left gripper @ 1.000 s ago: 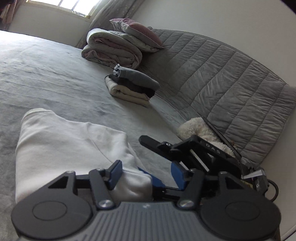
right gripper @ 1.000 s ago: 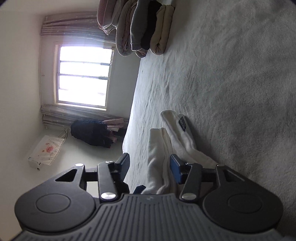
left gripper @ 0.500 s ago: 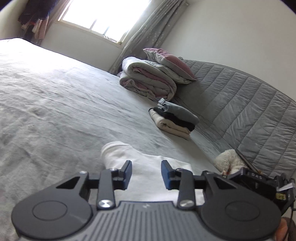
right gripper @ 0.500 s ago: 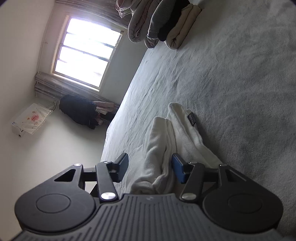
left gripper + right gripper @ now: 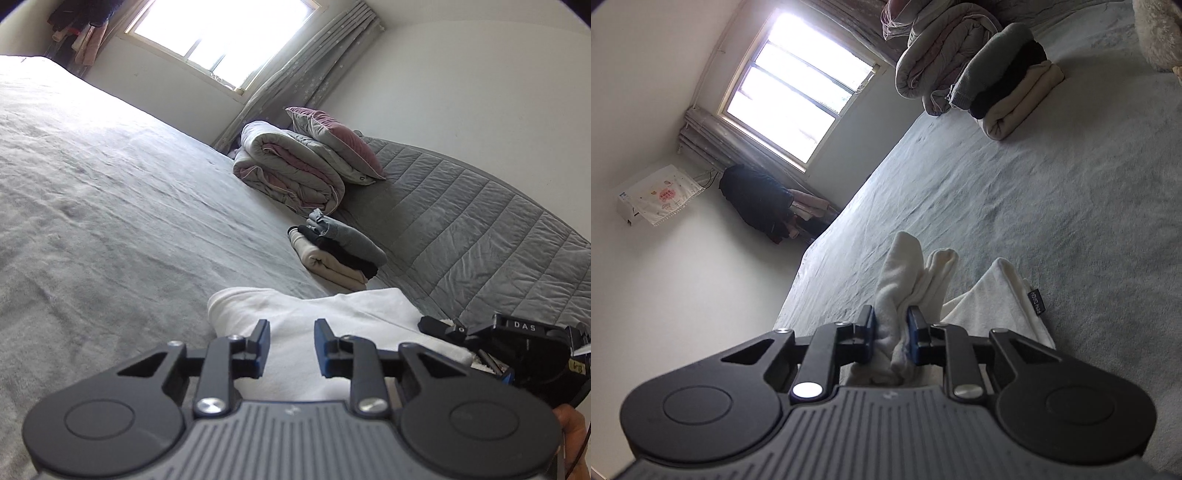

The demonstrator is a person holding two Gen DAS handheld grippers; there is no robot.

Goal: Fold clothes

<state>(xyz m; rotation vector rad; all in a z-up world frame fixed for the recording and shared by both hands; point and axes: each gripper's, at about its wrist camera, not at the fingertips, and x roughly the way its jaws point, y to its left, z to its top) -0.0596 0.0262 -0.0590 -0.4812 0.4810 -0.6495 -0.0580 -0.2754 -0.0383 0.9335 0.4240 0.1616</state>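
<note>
A folded white garment (image 5: 332,317) lies on the grey bed (image 5: 110,203), directly ahead of my left gripper (image 5: 290,345). The left fingers have narrowed onto a thick fold that fills the gap between them. In the right wrist view the same white garment (image 5: 990,306) shows a small dark label. My right gripper (image 5: 891,325) is shut on a bunched strip of the cloth. The left wrist view shows the right gripper (image 5: 443,328) at the garment's far right edge.
A stack of folded clothes (image 5: 336,254), grey, black and cream, sits further up the bed (image 5: 1071,192). A rolled duvet with a pillow (image 5: 288,173) leans on the quilted headboard (image 5: 461,229). A fluffy white toy (image 5: 1156,33) lies near the stack. A hand (image 5: 570,435) shows at the lower right.
My right gripper has shut on the cloth. The left fingers have drawn closer together on the fold, and both cameras have tilted up toward the window and the stack.
</note>
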